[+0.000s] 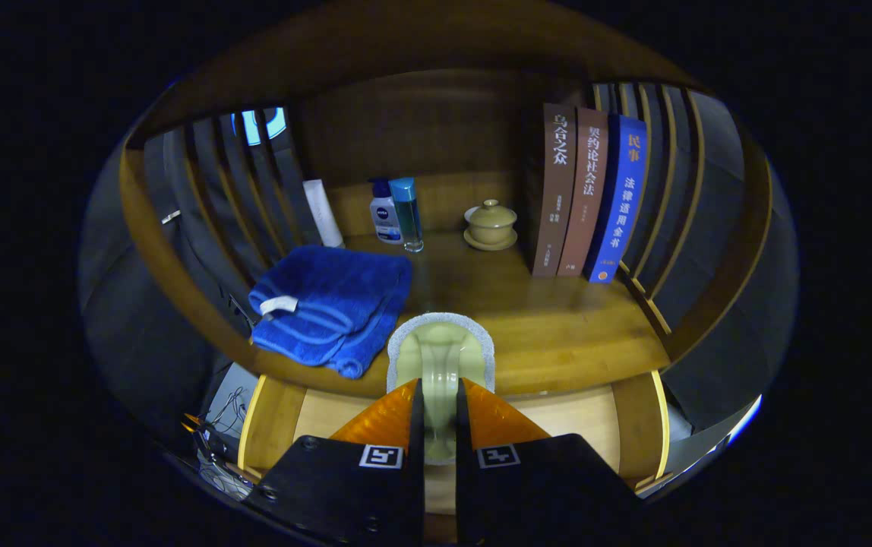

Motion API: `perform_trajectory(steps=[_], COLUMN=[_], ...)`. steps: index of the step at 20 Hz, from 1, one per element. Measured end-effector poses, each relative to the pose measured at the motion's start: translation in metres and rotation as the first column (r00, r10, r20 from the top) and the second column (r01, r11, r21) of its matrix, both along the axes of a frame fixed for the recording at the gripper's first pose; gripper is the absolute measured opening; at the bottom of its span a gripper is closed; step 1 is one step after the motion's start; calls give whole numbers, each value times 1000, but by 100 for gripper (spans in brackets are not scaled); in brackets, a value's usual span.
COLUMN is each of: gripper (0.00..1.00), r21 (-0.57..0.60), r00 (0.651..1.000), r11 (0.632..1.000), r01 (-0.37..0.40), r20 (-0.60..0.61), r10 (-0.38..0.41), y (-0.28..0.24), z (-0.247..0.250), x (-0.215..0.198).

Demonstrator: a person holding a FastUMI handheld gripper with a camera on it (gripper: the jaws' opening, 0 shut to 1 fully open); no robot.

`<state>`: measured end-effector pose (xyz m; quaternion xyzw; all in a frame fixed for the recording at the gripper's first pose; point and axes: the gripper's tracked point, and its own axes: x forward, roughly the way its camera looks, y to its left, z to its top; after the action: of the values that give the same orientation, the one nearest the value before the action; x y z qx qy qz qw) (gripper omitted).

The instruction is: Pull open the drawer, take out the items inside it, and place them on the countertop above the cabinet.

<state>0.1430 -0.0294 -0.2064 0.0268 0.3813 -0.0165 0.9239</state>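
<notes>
The wooden countertop (pixel 557 334) carries a folded blue towel (pixel 333 300) left, two bottles (pixel 398 213) far, a lidded ceramic cup (pixel 491 225), three upright books (pixel 584 194) right.

Looks like a home washroom or bedroom nook: wooden countertop (pixel 557 319) with slatted sides, folded blue towel (pixel 330 304), 2 toiletry bottles (pixel 396 213), lidded tea cup (pixel 491 224), 3 upright books (pixel 584 190).

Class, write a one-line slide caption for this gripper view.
Gripper shut on pale scrubber above open drawer, countertop ahead.
</notes>
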Motion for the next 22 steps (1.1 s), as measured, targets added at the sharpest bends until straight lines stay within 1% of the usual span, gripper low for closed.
perform_trajectory(steps=[6, 10, 13, 14, 15, 16, 20, 21, 22], gripper=[21, 21, 21, 24, 24, 27, 86, 85, 88], r21=[5, -5, -27, -31, -25, -24, -12, 0, 7], r00=[998, 996, 996, 996, 996, 995, 996, 997, 998], r11=[999, 999, 998, 998, 998, 998, 998, 998, 998], r01=[49, 51, 53, 50, 53, 55, 61, 62, 63], r20=[-37, -76, -65, -74, -77, -77, -59, -41, -19], r10=[-49, -51, -54, -52, -55, -57, -61, -62, -63], y=[-15, -18, -19, -18, -19, -20, -20, -17, -16], z=[-18, -35, -36, -36, -38, -42, -36, -31, -25], x=[62, 83, 96, 96, 98, 99, 97, 96, 93])
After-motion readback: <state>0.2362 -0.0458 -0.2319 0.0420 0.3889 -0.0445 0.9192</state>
